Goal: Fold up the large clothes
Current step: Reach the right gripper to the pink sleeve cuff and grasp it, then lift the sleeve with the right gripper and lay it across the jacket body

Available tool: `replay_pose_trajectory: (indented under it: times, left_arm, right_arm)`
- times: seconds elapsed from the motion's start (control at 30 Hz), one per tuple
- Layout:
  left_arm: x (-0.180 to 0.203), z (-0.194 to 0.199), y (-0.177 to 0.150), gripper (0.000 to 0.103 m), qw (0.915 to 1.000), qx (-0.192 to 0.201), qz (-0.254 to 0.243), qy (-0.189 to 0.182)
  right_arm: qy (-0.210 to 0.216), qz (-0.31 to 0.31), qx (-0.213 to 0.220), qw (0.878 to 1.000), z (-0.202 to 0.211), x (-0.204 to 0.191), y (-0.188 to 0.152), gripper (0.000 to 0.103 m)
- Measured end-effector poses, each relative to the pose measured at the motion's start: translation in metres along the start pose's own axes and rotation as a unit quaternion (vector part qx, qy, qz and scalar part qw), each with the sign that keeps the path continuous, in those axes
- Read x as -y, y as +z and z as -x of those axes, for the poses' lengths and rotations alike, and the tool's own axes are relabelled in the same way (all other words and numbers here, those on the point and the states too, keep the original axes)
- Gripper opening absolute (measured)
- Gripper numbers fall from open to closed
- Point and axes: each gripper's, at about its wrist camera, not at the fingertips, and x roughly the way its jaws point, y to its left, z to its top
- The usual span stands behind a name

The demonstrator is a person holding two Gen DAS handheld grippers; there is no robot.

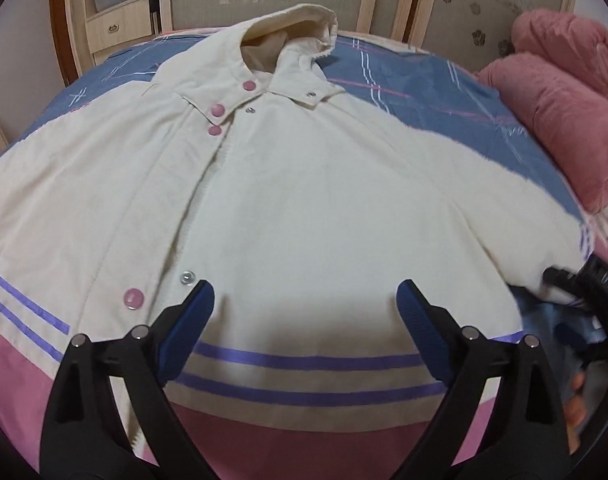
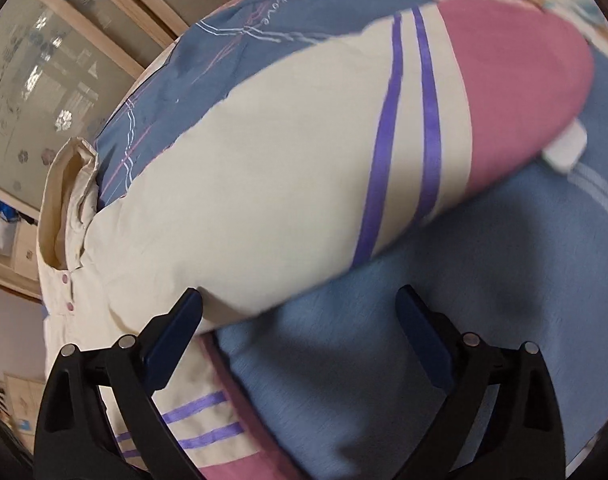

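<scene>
A: How are the claws being held?

B: The left claw (image 1: 306,300) is being held spread apart, empty, over the jacket (image 1: 288,200) hem near the bottom centre of the frame. The right claw (image 2: 300,312) is also being held apart, with nothing clamped; its left finger (image 2: 176,332) is being pressed against, or just beside, the sleeve (image 2: 344,152), which is stretching toward the upper right.

A: What is being risked?

B: Probably a thin pinch. If only the sleeve's edge is being caught, the padded fabric is likely being lost mid-fold. The bedsheet (image 2: 444,340) beneath may be being gathered too. The open front placket (image 1: 208,184) could be dragged askew.
</scene>
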Motion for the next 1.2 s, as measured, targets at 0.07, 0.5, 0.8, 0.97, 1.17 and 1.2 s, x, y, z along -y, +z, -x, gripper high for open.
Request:
replay_pose_trajectory:
  times: [0.07, 0.5, 0.8, 0.97, 1.17, 1.2]
  left_arm:
    - [0.006, -0.003, -0.006, 0.096, 0.9998, -0.007, -0.014, 0.01]
    - [0.007, -0.019, -0.024, 0.101, 0.9993, -0.013, -0.031, 0.019]
    - [0.012, -0.02, -0.029, 0.101, 0.9985, 0.004, -0.04, 0.037]
    - [0.011, -0.02, -0.03, 0.101, 0.9987, 0.007, -0.039, 0.032]
    - [0.01, -0.019, -0.035, 0.101, 0.9986, 0.02, -0.04, 0.029]
    - [0.009, -0.019, -0.035, 0.101, 0.9986, 0.022, -0.04, 0.028]
  right_arm:
    - [0.023, -0.032, -0.002, 0.999, 0.001, 0.013, 0.006, 0.098]
    - [0.005, -0.09, 0.029, 0.996, 0.018, 0.05, 0.011, 0.098]
    - [0.021, -0.091, 0.015, 0.996, 0.016, 0.032, -0.011, 0.098]
    - [0.011, -0.097, 0.034, 0.995, 0.013, 0.049, 0.015, 0.098]
    - [0.046, -0.078, 0.07, 0.993, 0.01, 0.053, 0.042, 0.102]
    - [0.045, -0.07, 0.084, 0.993, 0.01, 0.051, 0.045, 0.102]
